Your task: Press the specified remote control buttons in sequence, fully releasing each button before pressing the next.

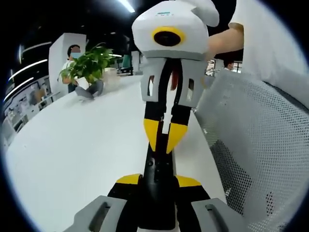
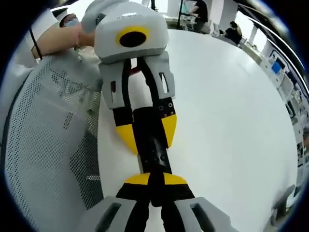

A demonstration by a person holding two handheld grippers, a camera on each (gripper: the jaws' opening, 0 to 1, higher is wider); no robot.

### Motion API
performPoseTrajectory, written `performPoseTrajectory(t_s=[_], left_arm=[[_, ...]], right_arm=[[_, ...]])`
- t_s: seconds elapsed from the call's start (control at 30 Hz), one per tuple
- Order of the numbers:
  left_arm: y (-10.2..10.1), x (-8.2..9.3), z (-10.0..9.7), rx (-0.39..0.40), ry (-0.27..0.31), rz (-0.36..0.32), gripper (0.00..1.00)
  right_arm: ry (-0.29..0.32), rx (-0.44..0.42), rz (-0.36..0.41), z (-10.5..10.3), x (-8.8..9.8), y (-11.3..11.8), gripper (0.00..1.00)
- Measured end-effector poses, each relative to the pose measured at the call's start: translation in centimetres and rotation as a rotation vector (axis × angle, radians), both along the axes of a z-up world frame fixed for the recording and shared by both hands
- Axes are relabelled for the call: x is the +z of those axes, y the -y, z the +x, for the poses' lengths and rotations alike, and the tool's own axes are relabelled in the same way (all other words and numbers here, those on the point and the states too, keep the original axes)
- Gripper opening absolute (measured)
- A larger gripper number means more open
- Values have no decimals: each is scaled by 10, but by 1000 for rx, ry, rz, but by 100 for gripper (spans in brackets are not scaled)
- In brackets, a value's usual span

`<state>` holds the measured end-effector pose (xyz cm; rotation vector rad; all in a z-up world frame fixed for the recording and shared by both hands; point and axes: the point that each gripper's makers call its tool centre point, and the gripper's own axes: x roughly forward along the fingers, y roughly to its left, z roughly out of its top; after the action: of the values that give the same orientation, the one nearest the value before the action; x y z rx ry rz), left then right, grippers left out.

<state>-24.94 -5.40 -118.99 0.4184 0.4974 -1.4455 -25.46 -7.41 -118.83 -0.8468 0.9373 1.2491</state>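
**Two grippers meet on a black remote above a white table**

A slim black remote control [image 1: 158,181] with a smooth, matte plastic body lies lengthwise between the two grippers, over the plain white table [image 1: 72,154]. In the left gripper view the left gripper [image 1: 158,182] has its yellow-tipped black fingers clenched on the near end of the remote, while the right gripper [image 1: 164,137], coming in from above, closes its wedge-shaped yellow fingers on the far end. In the right gripper view the right gripper [image 2: 155,180] grips one end of the remote control [image 2: 153,145] and the left gripper [image 2: 147,135] clamps the other. The remote's buttons are too small and dark to make out, and much of its length is covered by the fingers.

A white perforated mesh chair back [image 1: 256,145] curves along the table's edge. Farther off stands a leafy green potted plant [image 1: 89,65].
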Motion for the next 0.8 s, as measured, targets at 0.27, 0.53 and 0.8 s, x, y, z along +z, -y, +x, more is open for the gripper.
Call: performPoseTrajectory(t_s=[0.27,0.53,0.8], left_arm=[[0,0,0,-9,2,1,26],[0,0,0,-1,4,-1,26],[0,0,0,1,1,-5,26]], right_arm=[[-53,-82,101,3,3,2,4],[-26,-69,93,3,4,1,4],[-24,-92,83,3,3,2,3]])
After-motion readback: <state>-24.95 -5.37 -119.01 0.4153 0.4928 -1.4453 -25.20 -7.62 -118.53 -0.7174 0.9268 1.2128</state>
